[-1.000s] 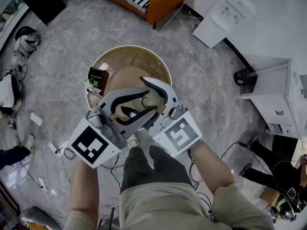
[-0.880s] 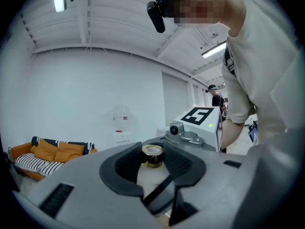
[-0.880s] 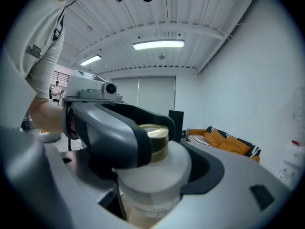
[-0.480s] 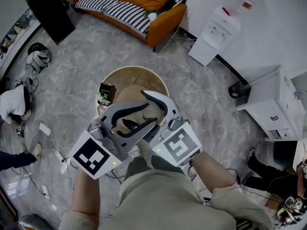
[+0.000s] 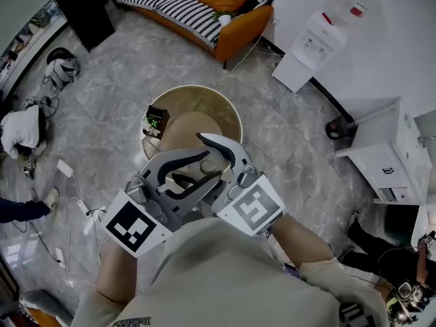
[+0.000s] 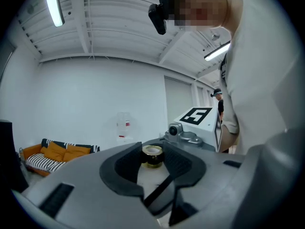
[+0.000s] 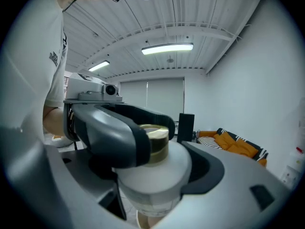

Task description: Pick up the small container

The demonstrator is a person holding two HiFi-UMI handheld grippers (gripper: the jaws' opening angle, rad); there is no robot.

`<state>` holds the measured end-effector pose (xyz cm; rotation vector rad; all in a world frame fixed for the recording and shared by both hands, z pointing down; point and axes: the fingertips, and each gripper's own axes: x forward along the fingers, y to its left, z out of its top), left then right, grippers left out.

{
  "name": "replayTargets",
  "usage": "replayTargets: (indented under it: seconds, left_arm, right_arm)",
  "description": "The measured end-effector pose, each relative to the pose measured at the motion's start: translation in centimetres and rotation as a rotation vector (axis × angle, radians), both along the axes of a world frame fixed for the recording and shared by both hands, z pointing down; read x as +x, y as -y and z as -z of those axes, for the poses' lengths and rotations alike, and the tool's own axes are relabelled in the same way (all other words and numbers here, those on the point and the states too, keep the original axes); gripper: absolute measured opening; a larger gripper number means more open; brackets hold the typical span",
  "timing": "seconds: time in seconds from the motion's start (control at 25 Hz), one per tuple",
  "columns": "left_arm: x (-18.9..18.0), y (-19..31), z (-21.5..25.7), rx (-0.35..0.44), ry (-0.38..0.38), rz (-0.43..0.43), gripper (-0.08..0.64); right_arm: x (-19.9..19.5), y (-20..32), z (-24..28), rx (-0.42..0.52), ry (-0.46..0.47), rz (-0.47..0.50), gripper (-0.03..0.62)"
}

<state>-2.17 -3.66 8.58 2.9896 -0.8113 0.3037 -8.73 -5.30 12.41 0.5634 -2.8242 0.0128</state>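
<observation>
The small container (image 7: pixel 153 171) is a white jar with a gold lid (image 6: pixel 153 151). Both grippers hold it up in front of my chest, above the round wooden table (image 5: pixel 204 95). In the head view only a pale bit of the container (image 5: pixel 214 163) shows between the grey jaws. My left gripper (image 5: pixel 202 167) comes in from the lower left, its dark pads closed against the lid. My right gripper (image 5: pixel 219 152) reaches in from the lower right, its jaws wrapped round the white body. The other gripper's marker cube (image 6: pixel 200 118) shows just behind the jar in the left gripper view.
On the table far below stand a brown rounded thing (image 5: pixel 185 129) and a small black box with a green plant (image 5: pixel 155 119). An orange sofa (image 5: pixel 211 2), a white water dispenser (image 5: pixel 310 43) and a white cabinet (image 5: pixel 390 152) ring the grey floor. Cables lie at the left.
Both grippers have risen together with the container between them. The table and floor have dropped further away, and more of the room shows round them.
</observation>
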Motion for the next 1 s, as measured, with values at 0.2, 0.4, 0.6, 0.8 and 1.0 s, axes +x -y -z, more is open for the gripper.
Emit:
replayTargets:
  seconds: [0.2, 0.4, 0.6, 0.8, 1.0]
  left_arm:
    - [-0.2, -0.9, -2.0, -0.027, -0.021, 0.029, 0.133]
    - [-0.3, -1.7, -3.7, -0.073, -0.049, 0.055, 0.133]
    - [-0.2, -0.9, -3.7, -0.058, -0.053, 0.057, 0.133]
    - [-0.1, -0.3, -3.6, -0.055, -0.057, 0.068, 0.133]
    - [-0.1, -0.2, -3.3, -0.056, -0.055, 0.076, 0.133]
  right_arm:
    - [-0.4, -1.3, -2.5, -0.029, -0.036, 0.036, 0.333]
    - [-0.4, -2.3, -4.2, -0.052, -0.032, 0.051, 0.334]
    - [-0.3, -1.5, -4.3, -0.048, -0.046, 0.056, 0.334]
    - [-0.3, -1.0, -4.2, -0.037, -0.046, 0.065, 0.334]
    - [-0.2, -0.9, -3.9, -0.022, -0.05, 0.071, 0.333]
